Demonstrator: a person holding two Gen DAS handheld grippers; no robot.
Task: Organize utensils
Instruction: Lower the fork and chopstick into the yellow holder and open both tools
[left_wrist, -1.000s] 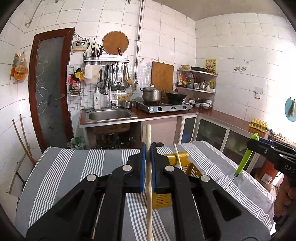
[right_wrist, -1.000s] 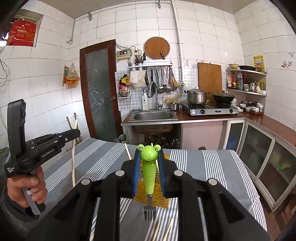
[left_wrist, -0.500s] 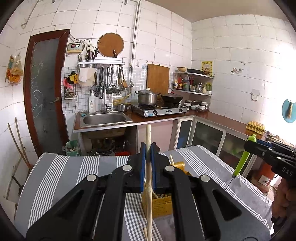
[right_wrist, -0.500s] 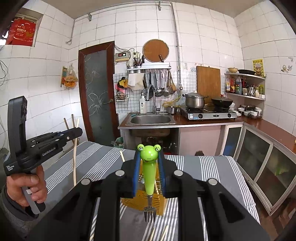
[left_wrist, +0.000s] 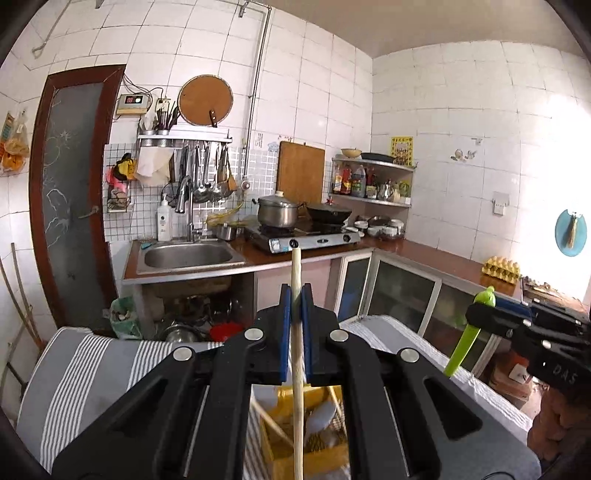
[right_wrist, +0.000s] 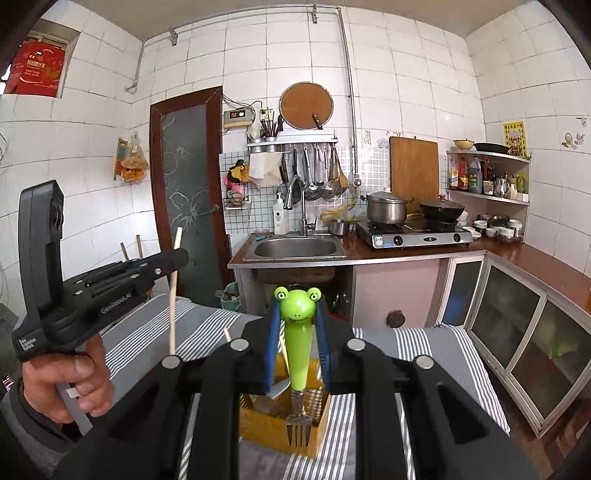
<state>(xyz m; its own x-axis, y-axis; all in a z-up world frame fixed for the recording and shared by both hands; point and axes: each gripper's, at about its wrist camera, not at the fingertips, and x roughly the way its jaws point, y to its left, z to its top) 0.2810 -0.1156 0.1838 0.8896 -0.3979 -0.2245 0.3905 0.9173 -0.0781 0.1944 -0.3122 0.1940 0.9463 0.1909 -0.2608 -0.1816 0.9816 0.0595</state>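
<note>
My left gripper (left_wrist: 295, 295) is shut on a pale wooden chopstick (left_wrist: 297, 350) that stands nearly upright through its blue pads. Its lower end hangs over the yellow utensil basket (left_wrist: 325, 459) on the striped table. In the right wrist view the same left gripper (right_wrist: 177, 256) and chopstick (right_wrist: 173, 295) show at the left, held by a hand. My right gripper (right_wrist: 296, 325) is shut on a fork with a green frog handle (right_wrist: 297, 332), tines down just above the yellow basket (right_wrist: 258, 424). The fork's green handle (left_wrist: 465, 339) shows at the right of the left wrist view.
The table wears a grey and white striped cloth (right_wrist: 207, 321). Beyond it stand a sink (right_wrist: 295, 247), a gas stove with a pot (right_wrist: 388, 208), and glass-front cabinets (right_wrist: 517, 314) along the right. A dark door (right_wrist: 188, 192) is at the back left.
Both grippers have moved forward over the table and risen a little; the yellow basket now lies right under them. Each keeps its grip, on chopstick and fork.
</note>
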